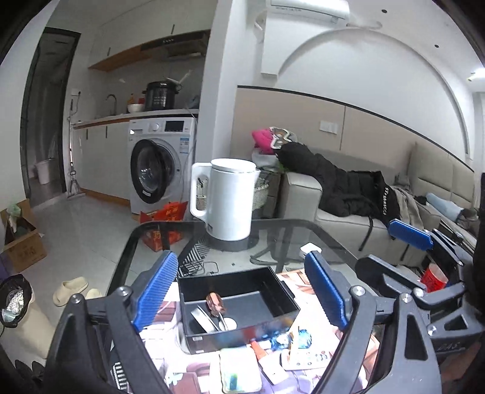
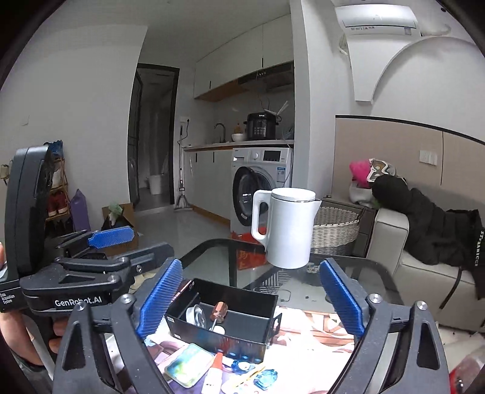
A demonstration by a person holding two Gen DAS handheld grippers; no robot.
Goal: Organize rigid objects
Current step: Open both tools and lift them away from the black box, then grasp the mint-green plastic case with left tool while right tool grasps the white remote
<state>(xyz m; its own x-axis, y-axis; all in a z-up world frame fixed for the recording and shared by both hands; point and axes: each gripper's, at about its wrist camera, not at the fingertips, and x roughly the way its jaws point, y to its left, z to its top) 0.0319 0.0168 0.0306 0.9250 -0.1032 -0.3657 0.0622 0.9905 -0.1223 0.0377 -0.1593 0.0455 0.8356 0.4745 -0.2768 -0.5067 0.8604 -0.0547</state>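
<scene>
Both sets of jaws wide, holding nothing. Black bin (image 1: 239, 303) on counter (image 1: 272, 239), ahead of and between left gripper (image 1: 242, 291) jaws; screwdriver (image 1: 215, 304) lies inside. Right gripper (image 2: 257, 294) hovers over same bin; kettle (image 2: 288, 227) beyond

Small home apartment, open living room and kitchenette in one space. Kitchenette: front-loading washing machine (image 2: 263, 186) under a counter with sink tap (image 2: 220, 128) and electric pressure cooker (image 2: 261, 126); wall cupboards above. Living side: beige sofa (image 1: 306, 194) piled with a black coat (image 1: 339, 181); wall air conditioner (image 2: 377, 18). White electric kettle (image 1: 229, 198) at the glass worktop's (image 1: 279, 235) far edge. Slippers (image 1: 70, 290) on tiled floor.
</scene>
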